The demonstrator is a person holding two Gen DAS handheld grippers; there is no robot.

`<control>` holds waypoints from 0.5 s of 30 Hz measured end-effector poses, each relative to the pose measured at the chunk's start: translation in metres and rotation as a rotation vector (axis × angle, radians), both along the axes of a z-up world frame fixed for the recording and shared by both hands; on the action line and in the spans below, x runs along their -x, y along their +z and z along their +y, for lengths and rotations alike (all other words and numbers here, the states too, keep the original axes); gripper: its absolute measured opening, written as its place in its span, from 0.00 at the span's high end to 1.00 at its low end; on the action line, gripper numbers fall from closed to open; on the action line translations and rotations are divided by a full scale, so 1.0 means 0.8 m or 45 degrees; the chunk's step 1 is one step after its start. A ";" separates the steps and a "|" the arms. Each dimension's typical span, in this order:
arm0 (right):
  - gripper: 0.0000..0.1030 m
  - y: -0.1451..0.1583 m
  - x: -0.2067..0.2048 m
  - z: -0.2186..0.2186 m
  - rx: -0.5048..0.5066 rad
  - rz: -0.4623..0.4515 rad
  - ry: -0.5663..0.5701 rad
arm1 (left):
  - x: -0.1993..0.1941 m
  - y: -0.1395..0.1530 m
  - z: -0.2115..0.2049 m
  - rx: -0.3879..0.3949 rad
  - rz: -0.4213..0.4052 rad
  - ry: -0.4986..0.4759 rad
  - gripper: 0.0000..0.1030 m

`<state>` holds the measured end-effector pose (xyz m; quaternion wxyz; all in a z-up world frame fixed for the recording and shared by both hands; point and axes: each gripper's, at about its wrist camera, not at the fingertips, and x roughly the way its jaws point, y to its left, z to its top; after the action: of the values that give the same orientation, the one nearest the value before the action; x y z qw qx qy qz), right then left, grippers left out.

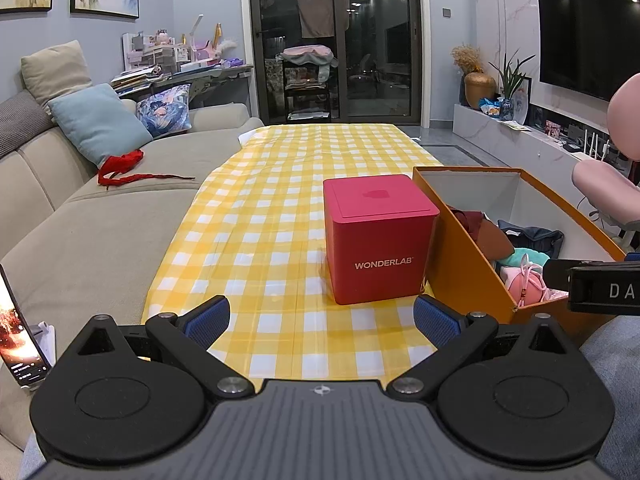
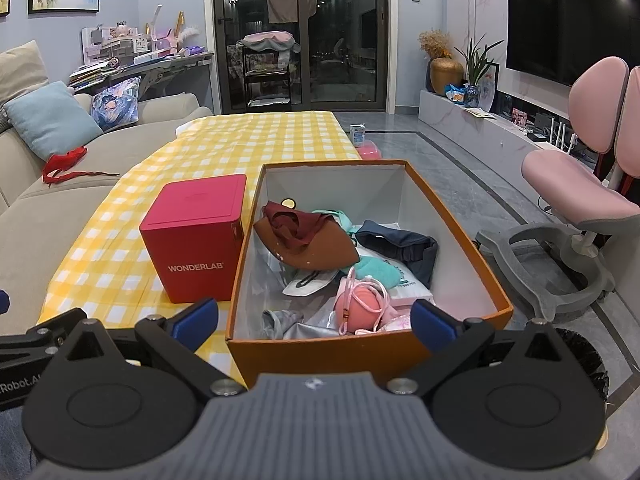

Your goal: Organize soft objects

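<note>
An orange cardboard box [image 2: 468, 240] stands on the yellow checked tablecloth [image 2: 120, 256], also in the left wrist view [image 1: 460, 256]. It holds several soft items: a brown cloth [image 2: 316, 244], a navy cloth [image 2: 404, 244], a teal cloth [image 2: 376, 270], a pink pouch [image 2: 358, 308], a grey cloth [image 2: 280, 322]. A red WONDERLAB box [image 1: 376, 240] stands just left of it, lid shut, also in the right wrist view [image 2: 196, 236]. My left gripper [image 1: 322, 320] is open and empty before the red box. My right gripper [image 2: 314, 320] is open and empty at the orange box's near wall.
A beige sofa [image 1: 100, 216] runs along the table's left, with a red ribbon [image 1: 124, 166] on it and a phone [image 1: 18, 340] propped at the near left. A pink chair [image 2: 580, 184] stands on the floor at the right.
</note>
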<state>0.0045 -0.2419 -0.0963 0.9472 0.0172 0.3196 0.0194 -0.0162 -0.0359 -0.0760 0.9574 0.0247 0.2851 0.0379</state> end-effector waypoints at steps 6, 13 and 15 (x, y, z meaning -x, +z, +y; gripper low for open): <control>0.03 0.000 0.000 0.000 -0.001 0.001 -0.001 | 0.000 0.000 0.000 0.000 0.001 0.000 0.00; 0.03 -0.001 0.000 0.001 -0.002 0.003 -0.003 | 0.000 0.000 0.000 0.001 0.002 0.001 0.00; 0.03 -0.001 0.000 0.001 -0.002 0.004 -0.003 | 0.000 0.000 0.000 0.000 0.002 0.001 0.00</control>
<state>0.0048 -0.2411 -0.0970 0.9467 0.0184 0.3212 0.0186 -0.0162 -0.0357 -0.0759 0.9572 0.0246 0.2857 0.0383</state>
